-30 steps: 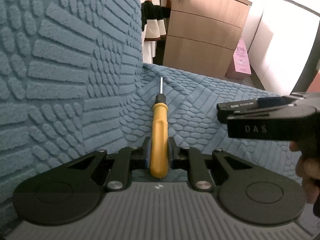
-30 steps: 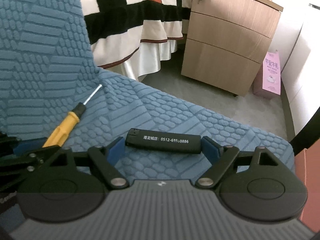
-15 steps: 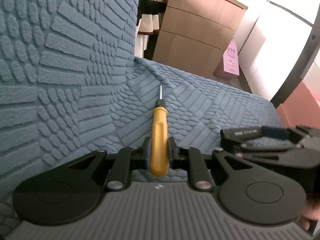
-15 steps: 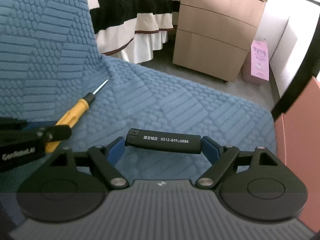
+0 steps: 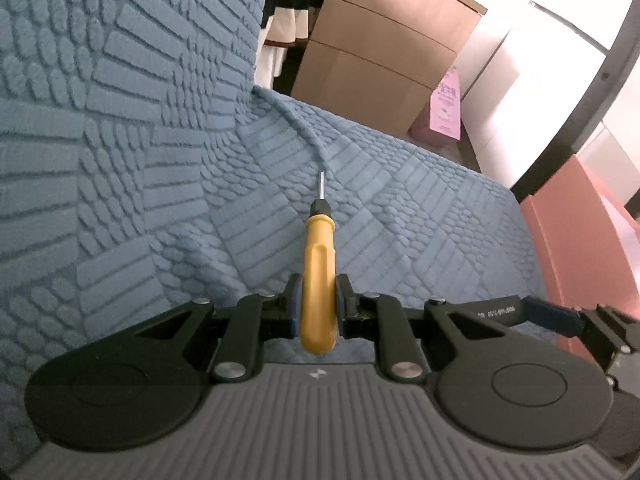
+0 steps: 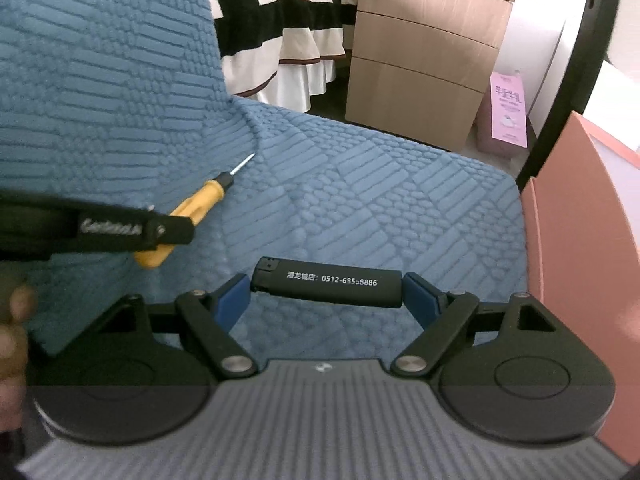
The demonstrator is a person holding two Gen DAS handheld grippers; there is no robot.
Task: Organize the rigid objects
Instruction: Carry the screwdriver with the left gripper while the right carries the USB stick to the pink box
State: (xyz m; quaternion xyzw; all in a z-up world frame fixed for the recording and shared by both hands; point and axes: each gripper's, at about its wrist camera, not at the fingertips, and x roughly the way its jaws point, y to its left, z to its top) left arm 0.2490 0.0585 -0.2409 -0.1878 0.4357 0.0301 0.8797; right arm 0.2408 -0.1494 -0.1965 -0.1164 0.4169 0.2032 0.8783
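So on the left there's the tall back of a blue sofa (image 5: 120, 100), plush fabric with a raised pattern of ribbed bars and little pebble bumps, kind of like quilted scales. The seat runs out to the right in the same stuff.

The left tool (image 5: 318, 304) is clamped tight on a screwdriver (image 5: 318, 264): chunky, smooth yellow plastic handle, a black collar, then a thin shiny metal shaft pointing away toward the crease where the back meets the seat. The pads pinch the rounded butt end of the handle from both sides, and the whole thing is held up over the seat. From the right wrist view you can see it from the side too, with the black arm of that tool crossing over the handle and a bit of the person's hand (image 6: 14, 320) at the left edge.

The right tool (image 6: 326, 292) has a black lighter (image 6: 328, 282) squeezed lengthwise between its blue pads, so the jaws stand wide but they're definitely gripping it. It's a smooth matte bar with white printed characters and a phone number, held above the seat too.

Further right: a light wood-grain drawer cabinet (image 6: 424, 60) with a small padlock, a striped bedspread (image 6: 288, 28) beside it, a pink paper bag (image 6: 506, 112) on the floor, and a salmon-coloured flat panel (image 6: 580, 260) at the far right.
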